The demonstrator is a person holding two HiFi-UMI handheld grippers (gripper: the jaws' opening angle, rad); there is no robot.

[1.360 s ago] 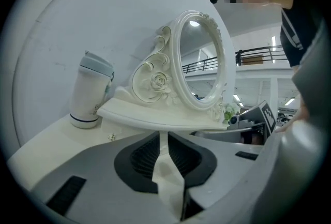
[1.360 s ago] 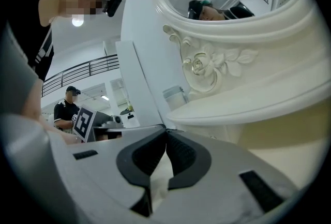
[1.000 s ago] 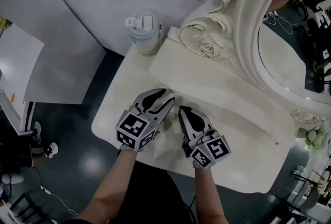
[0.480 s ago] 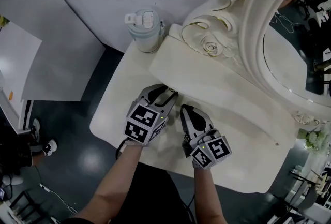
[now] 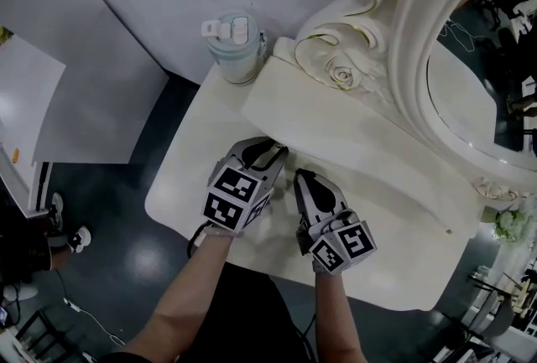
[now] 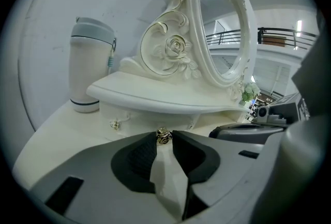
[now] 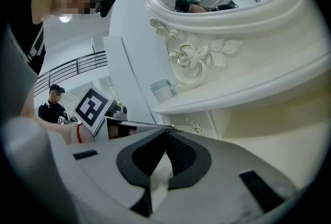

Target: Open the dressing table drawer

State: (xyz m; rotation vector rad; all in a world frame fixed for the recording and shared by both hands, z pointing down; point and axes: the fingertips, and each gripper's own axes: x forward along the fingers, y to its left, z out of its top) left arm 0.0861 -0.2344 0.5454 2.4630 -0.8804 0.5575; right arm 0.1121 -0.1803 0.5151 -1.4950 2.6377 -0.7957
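Observation:
On the cream dressing table [image 5: 189,185], a low drawer front [image 6: 135,118] sits under the raised shelf [image 5: 336,127]. A small brass drawer knob [image 6: 164,136] lies right between the tips of my left gripper [image 6: 164,137]. The jaws are closing, and their tips meet the knob's two sides. In the head view the left gripper [image 5: 281,154] points at the shelf's front edge. My right gripper [image 5: 300,178] rests just to its right, shut with nothing in it, and its jaws [image 7: 166,131] touch at the tips. A second knob [image 6: 114,124] shows further left.
A pale green lidded tumbler [image 5: 236,45] stands at the table's back left corner. The ornate oval mirror [image 5: 470,85] with a carved rose [image 5: 342,76] rises behind the shelf. Dark floor lies left of the table edge. A person stands far off in the right gripper view.
My left gripper tipped down and edged slightly right towards the shelf, and its jaws have narrowed around the knob. The right gripper has stayed put.

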